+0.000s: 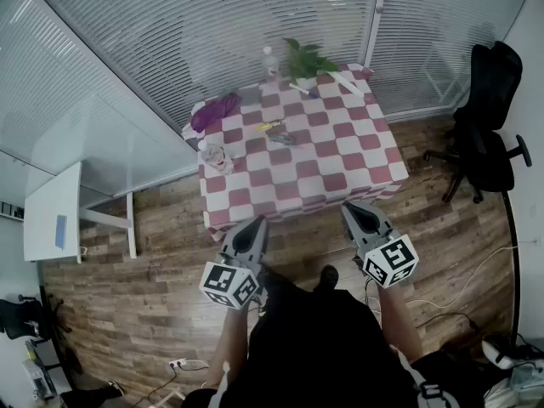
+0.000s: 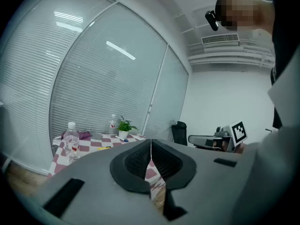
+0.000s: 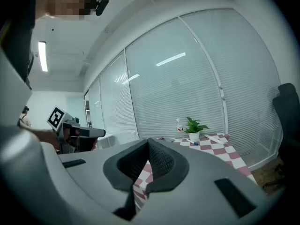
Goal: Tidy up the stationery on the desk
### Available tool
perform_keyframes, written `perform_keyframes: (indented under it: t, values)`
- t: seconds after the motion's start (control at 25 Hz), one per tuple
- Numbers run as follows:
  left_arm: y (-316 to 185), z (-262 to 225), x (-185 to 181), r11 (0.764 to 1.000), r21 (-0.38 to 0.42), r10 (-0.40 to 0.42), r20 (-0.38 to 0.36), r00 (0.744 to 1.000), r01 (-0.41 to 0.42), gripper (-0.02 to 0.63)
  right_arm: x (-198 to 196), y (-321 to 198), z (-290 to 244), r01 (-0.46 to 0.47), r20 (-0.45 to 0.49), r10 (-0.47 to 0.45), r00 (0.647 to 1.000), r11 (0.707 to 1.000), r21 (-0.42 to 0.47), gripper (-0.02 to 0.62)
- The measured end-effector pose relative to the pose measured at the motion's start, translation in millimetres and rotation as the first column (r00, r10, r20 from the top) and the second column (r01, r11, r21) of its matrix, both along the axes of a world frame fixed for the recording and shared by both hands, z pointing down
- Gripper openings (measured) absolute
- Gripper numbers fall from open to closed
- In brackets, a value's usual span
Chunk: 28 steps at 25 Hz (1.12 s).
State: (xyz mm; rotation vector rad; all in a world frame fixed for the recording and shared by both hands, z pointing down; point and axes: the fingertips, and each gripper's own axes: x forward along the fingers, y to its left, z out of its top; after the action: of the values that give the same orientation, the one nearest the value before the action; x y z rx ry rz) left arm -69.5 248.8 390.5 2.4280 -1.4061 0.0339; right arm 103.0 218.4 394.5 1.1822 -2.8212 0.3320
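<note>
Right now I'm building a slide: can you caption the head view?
Left gripper and right gripper, shut and empty, short of a checkered table bearing plant, bottle, stationery.

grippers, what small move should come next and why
Probably move both forward to the table: the left gripper and right gripper are shut, empty and short of its near edge, while the pens lie mid-table.
</note>
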Motion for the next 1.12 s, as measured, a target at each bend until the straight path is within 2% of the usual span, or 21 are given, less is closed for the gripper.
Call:
perform_keyframes:
  t: [0.56, 0.8, 1.12]
  values:
    - [23, 11, 31, 0.999, -0.037, -0.039, -0.017, 0.999, 0.038, 0.034, 23, 24, 6, 0.054, 0.034, -0.054, 0.998, 0.999, -0.004, 0.020]
    - [32, 21, 46, 0.997, -0.069, -0.045, -0.025, 0.999, 0.043, 0.034, 34, 30, 22, 0.073, 0.016, -0.072, 0.997, 0.996, -0.061, 0.021]
    - [17, 27, 35, 0.995, -0.090, -0.038, -0.024, 0.999, 0.036, 0.034, 19, 19, 34, 0.087, 0.017, -0.086, 0.996, 0.992, -0.096, 0.020]
